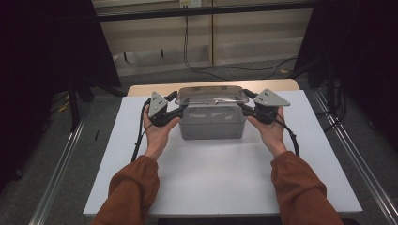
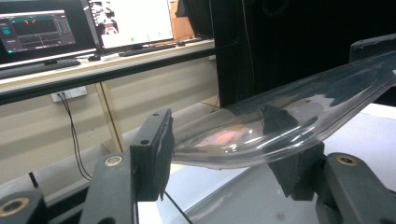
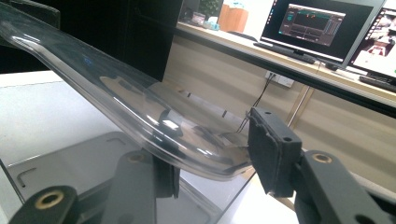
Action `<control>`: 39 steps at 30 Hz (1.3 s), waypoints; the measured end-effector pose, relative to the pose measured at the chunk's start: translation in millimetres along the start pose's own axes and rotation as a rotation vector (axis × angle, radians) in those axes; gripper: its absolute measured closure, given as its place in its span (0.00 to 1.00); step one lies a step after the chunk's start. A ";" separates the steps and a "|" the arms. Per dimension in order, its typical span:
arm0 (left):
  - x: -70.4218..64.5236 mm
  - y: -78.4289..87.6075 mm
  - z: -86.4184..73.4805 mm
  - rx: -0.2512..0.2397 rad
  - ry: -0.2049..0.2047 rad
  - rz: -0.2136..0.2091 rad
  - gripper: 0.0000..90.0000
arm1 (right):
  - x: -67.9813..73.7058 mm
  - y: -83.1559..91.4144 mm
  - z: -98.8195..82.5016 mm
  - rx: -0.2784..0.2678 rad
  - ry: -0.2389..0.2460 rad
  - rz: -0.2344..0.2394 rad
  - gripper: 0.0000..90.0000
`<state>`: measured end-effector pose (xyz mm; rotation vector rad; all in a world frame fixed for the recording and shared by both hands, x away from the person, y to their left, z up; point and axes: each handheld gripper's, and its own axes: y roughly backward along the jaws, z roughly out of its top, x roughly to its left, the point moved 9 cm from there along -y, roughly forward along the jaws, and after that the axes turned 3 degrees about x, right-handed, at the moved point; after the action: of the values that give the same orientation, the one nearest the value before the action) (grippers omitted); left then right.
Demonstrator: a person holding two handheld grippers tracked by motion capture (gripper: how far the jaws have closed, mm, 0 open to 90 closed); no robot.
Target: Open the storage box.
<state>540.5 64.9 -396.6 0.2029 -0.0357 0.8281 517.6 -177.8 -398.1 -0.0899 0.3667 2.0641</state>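
Note:
A clear plastic box [image 1: 212, 125] stands at the middle of the white table [image 1: 216, 183], with a clear lid [image 1: 212, 94] on top. My left gripper [image 1: 175, 105] is at the lid's left end and my right gripper [image 1: 248, 105] at its right end, each held in a hand. In the left gripper view the lid's end [image 2: 261, 133] lies between the jaws of the left gripper [image 2: 219, 156], and the left pad [image 2: 159, 149] presses its rim. In the right gripper view the lid's other end [image 3: 187, 140] sits in the right gripper [image 3: 215, 161], its rim against the right pad [image 3: 268, 154].
The table's far edge is just behind the box. Beyond it a bench [image 2: 116, 60] carries monitors [image 2: 39, 30] and keyboards, with cables [image 1: 187, 51] hanging down. Dark curtains [image 1: 42, 56] stand at both sides, and metal rails [image 1: 61, 168] run along the floor.

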 end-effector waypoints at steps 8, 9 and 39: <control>6.8 2.0 7.5 -0.019 -0.005 0.010 0.48 | -4.0 -3.6 8.6 -0.008 0.004 -0.007 0.65; 6.8 2.0 7.5 -0.019 -0.005 0.010 0.48 | -4.0 -3.6 8.6 -0.008 0.004 -0.007 0.65; 23.9 -19.4 15.2 -0.001 -0.004 -0.003 0.64 | -18.3 -13.5 25.2 -0.042 -0.046 0.015 0.66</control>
<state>571.7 66.5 -382.3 0.2032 -0.0393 0.8242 540.6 -179.5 -373.2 -0.0650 0.2961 2.0858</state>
